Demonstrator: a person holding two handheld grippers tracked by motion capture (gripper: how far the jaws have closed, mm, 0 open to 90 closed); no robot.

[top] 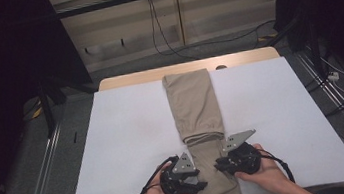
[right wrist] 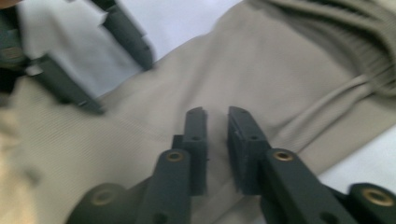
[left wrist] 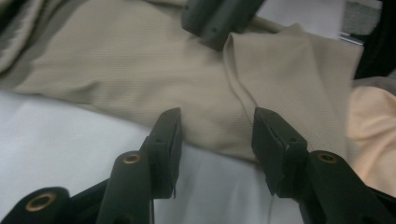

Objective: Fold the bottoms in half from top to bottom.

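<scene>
2 tongs [top: 196,173] [top: 223,163] over beige trousers [top: 194,101].

Trousers [top: 196,109]: near end passes under both grippers and runs off the bottom edge of the high view — the waist cannot be made out there.

Left gripper [top: 199,184] and right gripper [top: 218,165]: jaw tips too small in the high view to judge the gap.

Right gripper view: the far gripper [right wrist: 100,70] is blurred and cut by the top edge; fabric at lower left smeared.

Left gripper view: a pale orange patch [left wrist: 371,135] at the right edge — cut off, identity unclear.
</scene>
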